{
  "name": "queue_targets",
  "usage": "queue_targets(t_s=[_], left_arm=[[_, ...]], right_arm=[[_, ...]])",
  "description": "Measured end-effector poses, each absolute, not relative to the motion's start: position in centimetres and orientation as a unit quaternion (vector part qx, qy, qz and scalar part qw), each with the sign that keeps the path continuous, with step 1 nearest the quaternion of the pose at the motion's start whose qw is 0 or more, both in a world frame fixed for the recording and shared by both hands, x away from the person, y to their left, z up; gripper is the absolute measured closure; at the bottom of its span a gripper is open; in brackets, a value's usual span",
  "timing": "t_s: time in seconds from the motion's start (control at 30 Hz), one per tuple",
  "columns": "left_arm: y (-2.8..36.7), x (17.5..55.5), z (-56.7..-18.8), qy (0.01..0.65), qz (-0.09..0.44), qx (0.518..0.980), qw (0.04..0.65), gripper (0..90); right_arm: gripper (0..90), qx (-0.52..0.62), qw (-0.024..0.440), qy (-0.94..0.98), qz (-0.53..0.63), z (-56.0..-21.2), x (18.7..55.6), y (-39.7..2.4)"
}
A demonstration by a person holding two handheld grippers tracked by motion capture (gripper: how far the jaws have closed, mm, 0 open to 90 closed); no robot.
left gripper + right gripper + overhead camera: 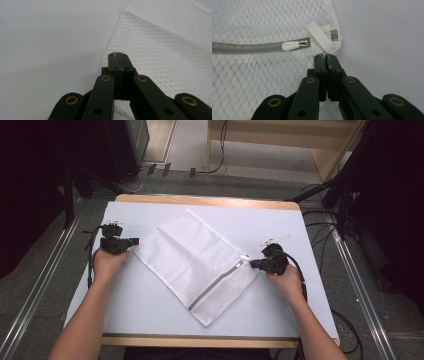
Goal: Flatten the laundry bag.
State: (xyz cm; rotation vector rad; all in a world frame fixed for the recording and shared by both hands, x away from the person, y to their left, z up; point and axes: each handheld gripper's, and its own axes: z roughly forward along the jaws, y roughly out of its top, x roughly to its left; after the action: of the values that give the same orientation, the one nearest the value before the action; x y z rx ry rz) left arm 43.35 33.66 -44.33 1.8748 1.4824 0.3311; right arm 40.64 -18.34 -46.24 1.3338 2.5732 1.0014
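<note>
A white mesh laundry bag lies flat and cornerwise on the white-covered table. Its grey zipper runs along the near right side. My left gripper is shut, its tips at the bag's left corner; in the left gripper view the shut jaws reach over the mesh edge. My right gripper is also shut, at the bag's right corner. In the right gripper view its tips touch the white strap loop, beside the zipper pull. Whether either pinches fabric I cannot tell.
The person's forearms come in from the near edge on both sides of the bag. The table's wooden far edge borders grey floor. Black cables trail off the right side, and dark stands rise at both back corners.
</note>
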Motion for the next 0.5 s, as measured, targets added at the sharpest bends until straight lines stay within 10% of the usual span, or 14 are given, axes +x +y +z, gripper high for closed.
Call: queue_targets(t_s=[0.5], left_arm=[[32.9,45.0,-44.0,0.570,0.123,0.727,0.364,90.0]], right_arm=[[89.0,0.398,0.022,0.852,0.341,-46.5,36.8,-16.1]])
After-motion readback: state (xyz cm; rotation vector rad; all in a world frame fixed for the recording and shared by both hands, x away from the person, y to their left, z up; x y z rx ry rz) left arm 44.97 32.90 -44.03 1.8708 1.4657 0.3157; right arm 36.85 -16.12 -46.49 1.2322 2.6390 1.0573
